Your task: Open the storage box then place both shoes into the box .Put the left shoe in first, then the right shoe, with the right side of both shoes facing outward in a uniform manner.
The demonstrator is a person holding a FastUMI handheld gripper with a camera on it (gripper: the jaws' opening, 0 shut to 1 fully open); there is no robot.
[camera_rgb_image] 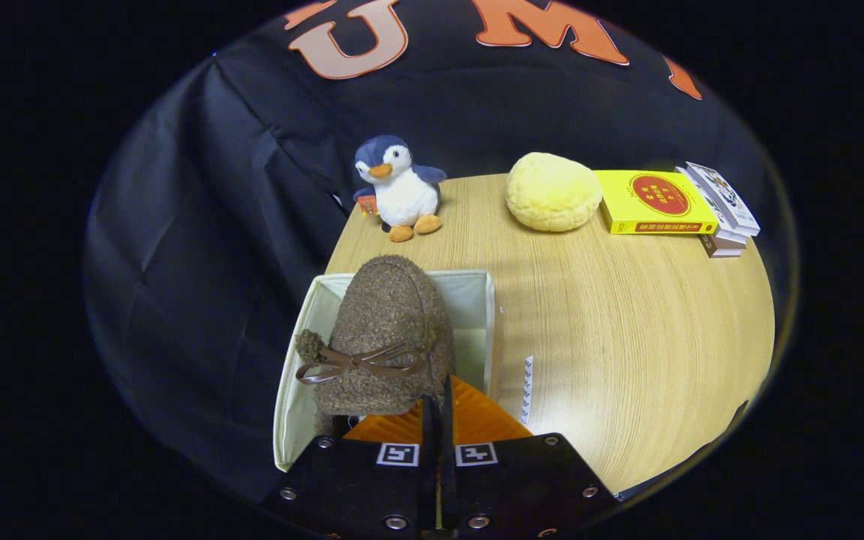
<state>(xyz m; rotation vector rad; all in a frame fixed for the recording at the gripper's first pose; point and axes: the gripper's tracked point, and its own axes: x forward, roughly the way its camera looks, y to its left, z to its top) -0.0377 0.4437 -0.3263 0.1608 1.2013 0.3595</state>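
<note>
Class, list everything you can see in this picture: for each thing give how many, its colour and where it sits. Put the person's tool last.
Shoe: one, fuzzy brown with a brown bow, over the open box, just ahead of the tongs.
Storage box: one, cream, open, at the table's near left edge.
Table: one, light wood, round.
Penguin toy: one, blue and white with orange feet, at the table's far edge, beyond the box.
Round cushion: one, yellow, right of the penguin.
Yellow book: one, with a red oval, right of the cushion.
Book stack: a few, mostly white, partly under the yellow book.
Tongs: one pair, fingers close together at the shoe's heel.
</note>
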